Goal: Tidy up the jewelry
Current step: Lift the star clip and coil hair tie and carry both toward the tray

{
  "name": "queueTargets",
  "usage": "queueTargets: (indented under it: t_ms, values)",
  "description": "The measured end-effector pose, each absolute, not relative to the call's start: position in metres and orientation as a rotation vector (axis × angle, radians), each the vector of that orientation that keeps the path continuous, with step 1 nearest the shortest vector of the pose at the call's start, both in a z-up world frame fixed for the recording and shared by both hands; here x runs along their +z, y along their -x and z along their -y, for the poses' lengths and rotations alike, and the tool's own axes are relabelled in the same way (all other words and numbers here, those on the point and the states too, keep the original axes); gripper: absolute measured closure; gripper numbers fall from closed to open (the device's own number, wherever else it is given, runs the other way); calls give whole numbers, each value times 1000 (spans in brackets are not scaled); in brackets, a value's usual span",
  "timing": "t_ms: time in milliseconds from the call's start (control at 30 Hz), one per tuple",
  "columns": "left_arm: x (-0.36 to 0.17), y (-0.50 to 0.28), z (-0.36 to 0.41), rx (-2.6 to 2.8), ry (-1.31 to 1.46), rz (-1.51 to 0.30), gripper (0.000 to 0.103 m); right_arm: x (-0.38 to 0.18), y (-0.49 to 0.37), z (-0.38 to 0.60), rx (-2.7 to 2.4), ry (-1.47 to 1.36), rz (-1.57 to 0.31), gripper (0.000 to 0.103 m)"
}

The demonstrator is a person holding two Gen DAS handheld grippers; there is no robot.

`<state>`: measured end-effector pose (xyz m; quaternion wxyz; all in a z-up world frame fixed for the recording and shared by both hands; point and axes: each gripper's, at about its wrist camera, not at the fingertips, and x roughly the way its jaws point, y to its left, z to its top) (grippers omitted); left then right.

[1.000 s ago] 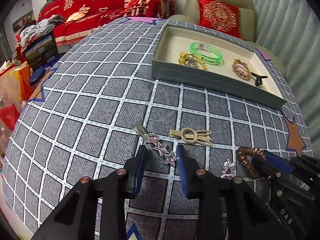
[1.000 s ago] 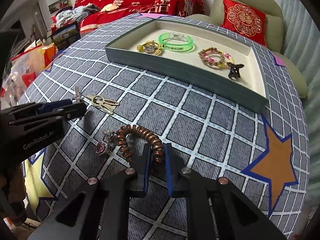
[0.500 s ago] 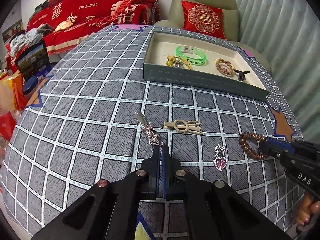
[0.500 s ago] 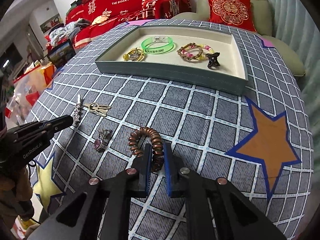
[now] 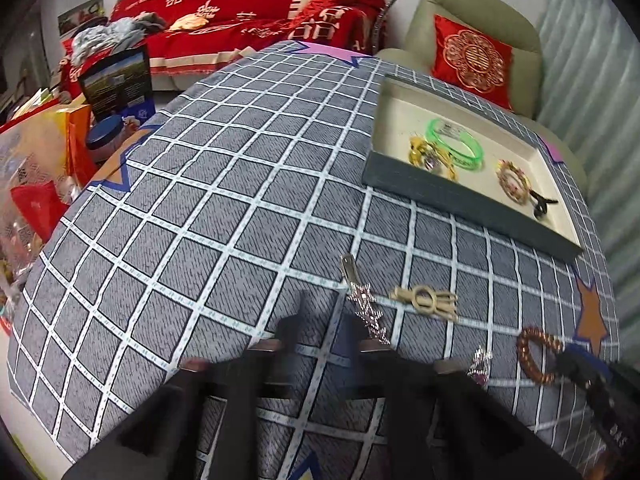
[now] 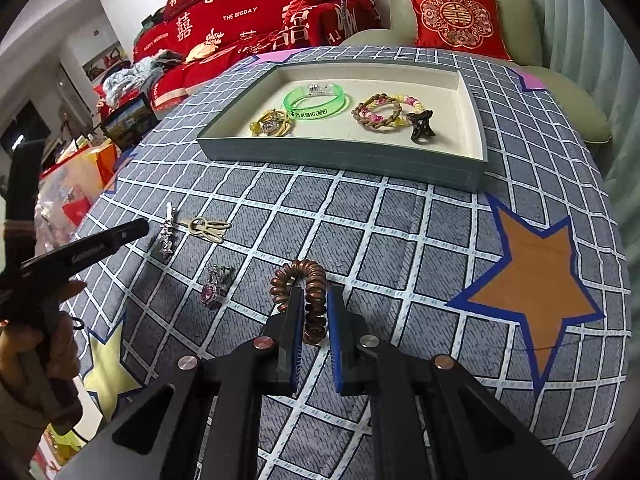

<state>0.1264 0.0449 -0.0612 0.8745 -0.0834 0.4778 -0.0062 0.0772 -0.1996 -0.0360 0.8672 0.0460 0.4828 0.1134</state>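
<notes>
My left gripper [image 5: 326, 328] is blurred and its jaws are opening wide. Nothing is pressed between them. A silver star hair clip [image 5: 366, 312] lies on the checked cloth just by the right finger. A beige clip [image 5: 426, 300] and a pink pendant [image 5: 480, 364] lie to its right. My right gripper [image 6: 315, 292] is shut on a brown coil hair tie [image 6: 298, 276], low over the cloth. The star hair clip [image 6: 166, 236], beige clip [image 6: 208, 226] and pink pendant [image 6: 212, 288] lie to its left. The grey tray [image 6: 340, 164] stands farther back.
The tray [image 5: 460, 200] holds a green bracelet [image 6: 316, 100], a gold piece [image 6: 272, 124], a beaded bracelet [image 6: 384, 112] and a black claw clip [image 6: 420, 126]. A hand [image 6: 24, 356] holds the left gripper at the table's left edge. Bags and boxes [image 5: 116, 80] stand beyond that edge.
The left gripper shut on the star clip's near end half a second ago and now stands wide open, with the clip lying on the cloth. The right gripper keeps its grip on the coil hair tie.
</notes>
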Motion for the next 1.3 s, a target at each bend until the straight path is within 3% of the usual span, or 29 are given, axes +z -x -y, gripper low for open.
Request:
queueTargets:
  t_ms: [367,400,567,633,733,767,833,900,1200,1300]
  values:
    - [-63,-148,-37,77,115,-989,0,-34,-74,209,237,-134,-999,90]
    - [-65,-151,-38,74,118,-996,8,-33,-74,210,236,-136,-998,90]
    - [-74,-154,-38,70,145,-1029,10,-32,-74,214,231,-147,-992,90]
    - [-76,-153,-38,65,137,-1042,21,-33,-75,214,231,-148,-996,90]
    - [-78,-149,-33,52,91,-1044,23,-37,-78,213,231,-146,-1003,90]
    - [-78,-147,-30,46,70,-1035,29,-37,-78,213,230,-146,-1005,90]
    - [-77,-145,-26,14,51,-1021,45,-39,-78,213,229,-146,-1009,90]
    - [-75,-144,-19,-24,25,-1015,74,-40,-78,213,227,-145,-1012,90]
    - [-70,-133,-24,-104,60,-994,75,-51,-82,216,243,-157,-1060,90]
    - [-66,-127,-28,-115,61,-984,75,-53,-84,214,233,-134,-1068,85]
